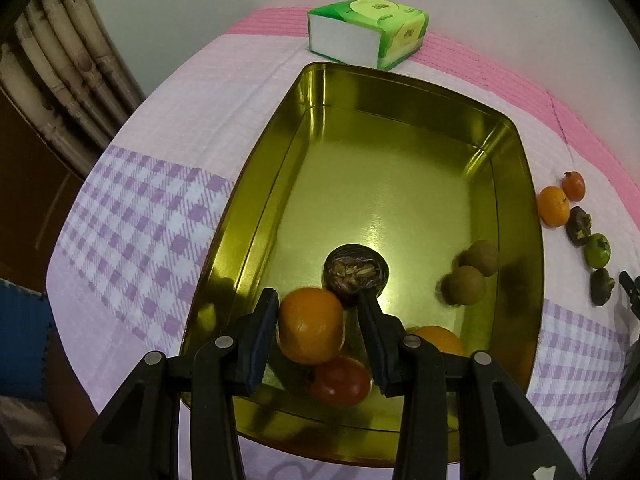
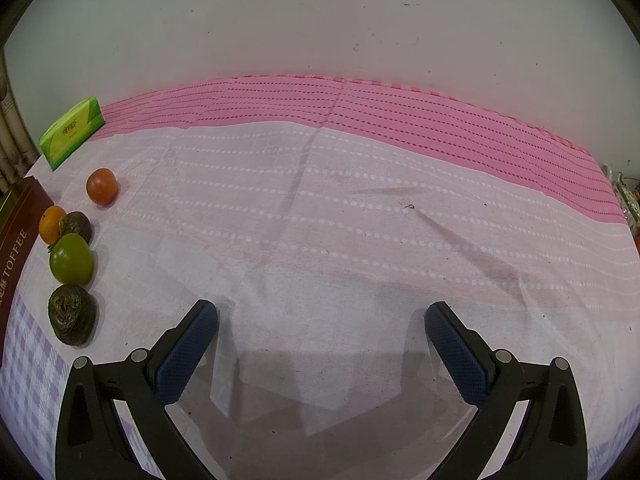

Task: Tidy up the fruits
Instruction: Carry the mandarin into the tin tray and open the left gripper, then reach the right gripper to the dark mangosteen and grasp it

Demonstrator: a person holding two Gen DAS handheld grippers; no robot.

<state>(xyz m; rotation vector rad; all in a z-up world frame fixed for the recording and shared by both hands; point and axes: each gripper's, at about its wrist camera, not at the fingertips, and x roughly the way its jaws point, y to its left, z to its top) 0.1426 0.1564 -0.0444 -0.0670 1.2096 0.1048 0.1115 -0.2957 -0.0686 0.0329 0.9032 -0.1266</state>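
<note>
My left gripper (image 1: 316, 297) hangs over the near end of a gold tin (image 1: 400, 184), shut on a small orange (image 1: 311, 326). In the tin lie a dark wrinkled fruit (image 1: 354, 276), a red fruit (image 1: 340, 380), a second orange (image 1: 438, 338) and two brown round fruits (image 1: 466, 290). My right gripper (image 2: 320, 308) stands open above bare cloth, holding nothing. To its left a row of fruits sits on the cloth: a red one (image 2: 102, 186), an orange (image 2: 51, 224), a dark one (image 2: 76, 226), a green one (image 2: 71, 259) and another dark one (image 2: 73, 314).
A green tissue pack (image 1: 368, 32) stands behind the tin near the wall. The tin's brown side (image 2: 16, 240) is just left of the fruit row. A pink and lilac checked cloth (image 2: 360, 220) covers the table. Bamboo-patterned furniture (image 1: 60, 60) stands off the left edge.
</note>
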